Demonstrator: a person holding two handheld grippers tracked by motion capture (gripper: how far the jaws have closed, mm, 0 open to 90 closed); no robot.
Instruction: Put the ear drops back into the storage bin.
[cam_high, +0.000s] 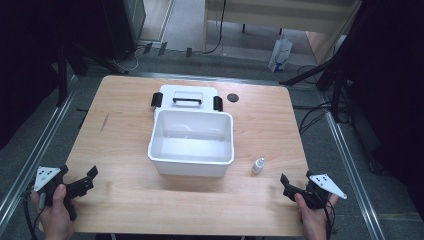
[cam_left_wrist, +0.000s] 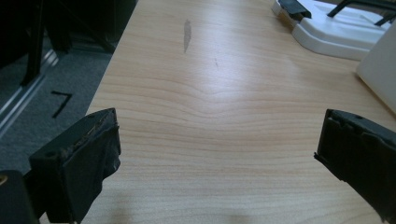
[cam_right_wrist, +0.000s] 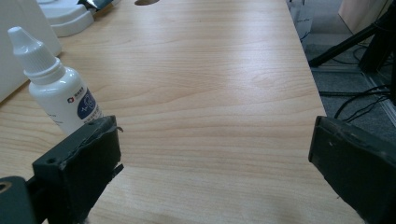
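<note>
Both pairs of jaws stand wide apart with nothing between them: the left gripper (cam_high: 86, 181) over the near left corner of the table (cam_high: 125, 130), the right gripper (cam_high: 292, 187) over the near right. A small white dropper bottle (cam_high: 258, 165) stands upright just ahead of the right gripper, beside the open white tub (cam_high: 192, 144). The tub's lid (cam_high: 187, 97) lies flat behind it.
</note>
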